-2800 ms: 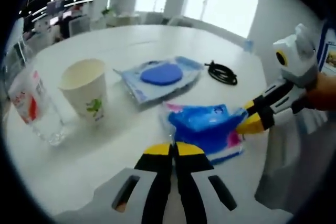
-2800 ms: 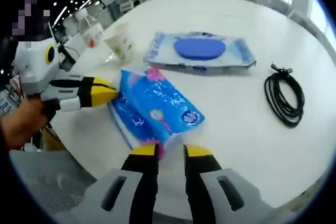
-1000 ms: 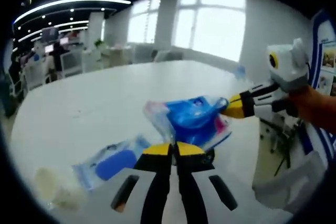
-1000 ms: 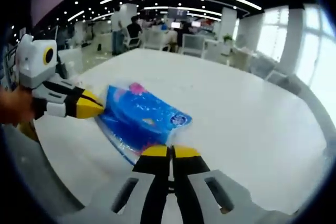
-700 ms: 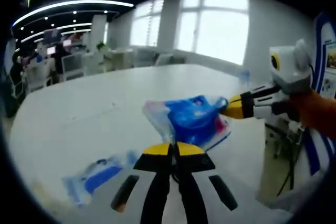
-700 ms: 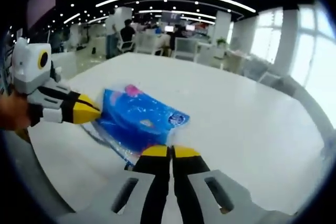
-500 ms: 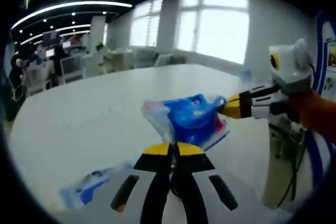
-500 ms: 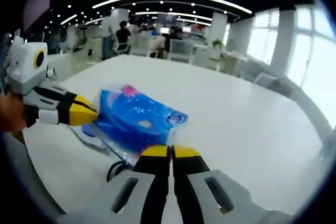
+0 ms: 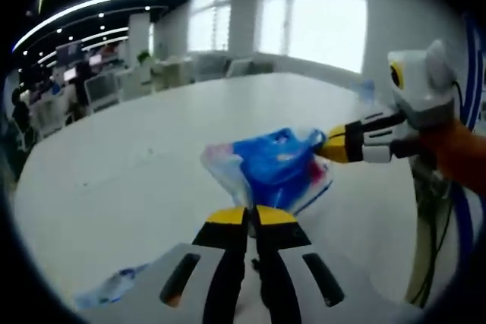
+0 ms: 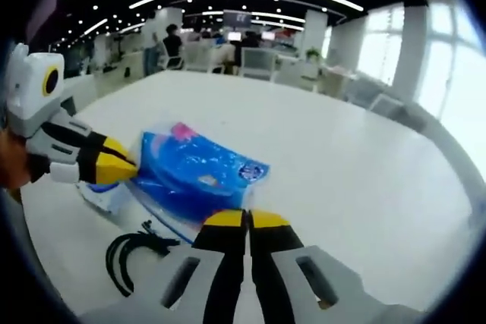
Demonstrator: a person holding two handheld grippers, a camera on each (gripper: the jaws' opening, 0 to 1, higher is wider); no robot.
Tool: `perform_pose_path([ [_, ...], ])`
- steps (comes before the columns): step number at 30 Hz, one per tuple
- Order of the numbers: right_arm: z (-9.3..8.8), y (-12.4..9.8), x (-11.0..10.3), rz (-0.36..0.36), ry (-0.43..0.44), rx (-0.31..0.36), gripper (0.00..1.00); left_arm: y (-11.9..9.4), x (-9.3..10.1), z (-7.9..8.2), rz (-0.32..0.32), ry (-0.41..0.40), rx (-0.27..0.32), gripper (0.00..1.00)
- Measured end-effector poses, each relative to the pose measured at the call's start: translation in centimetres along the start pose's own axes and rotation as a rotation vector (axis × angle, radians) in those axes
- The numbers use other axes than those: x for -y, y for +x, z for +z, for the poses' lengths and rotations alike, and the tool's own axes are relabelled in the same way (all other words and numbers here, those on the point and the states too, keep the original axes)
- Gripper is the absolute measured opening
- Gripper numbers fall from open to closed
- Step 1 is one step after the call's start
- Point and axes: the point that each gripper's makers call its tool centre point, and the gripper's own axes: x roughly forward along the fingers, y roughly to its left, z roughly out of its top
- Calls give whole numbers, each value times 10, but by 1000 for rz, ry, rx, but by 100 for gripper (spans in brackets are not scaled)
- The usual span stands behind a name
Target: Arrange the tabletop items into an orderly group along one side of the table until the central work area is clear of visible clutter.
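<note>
In the left gripper view, your left gripper [image 9: 251,216] is nearest, and its yellow-tipped jaws are pressed together on the near edge of the blue tissue pack [image 9: 275,167], which you hold up above the white bench [image 9: 121,180]. On the far side of the pack, your right gripper [image 9: 331,144] comes in from the right and its jaws are also clamped on the pack's plastic wrap, so the pack hangs between both grippers. Low at the left, near the left gripper's body, a blurred piece of a blue-and-clear packet [image 9: 114,287] lies on the bench. In the right gripper view, your right gripper [image 10: 247,220] has its jaws closed on the near edge of the tissue pack [image 10: 199,172], and your left gripper [image 10: 121,166] grips the pack's other end from the left. Below the pack, a coiled black cable [image 10: 134,253] lies on the bench [image 10: 357,172], and just beside it, under the pack's left part, a corner of the blue-and-clear packet [image 10: 101,196] shows. Farther away, the bench surface stretches toward an office with chairs and bright windows.
</note>
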Motion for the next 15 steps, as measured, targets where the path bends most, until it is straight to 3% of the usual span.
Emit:
perform_pose_path([
  [10,-22,34,6,43,-12,-54,1,30,-2,-31,-5,19,-97,2],
  [15,-31,38,7,51,-8,-67,1,39,2,-43,-18,21,-133,3],
])
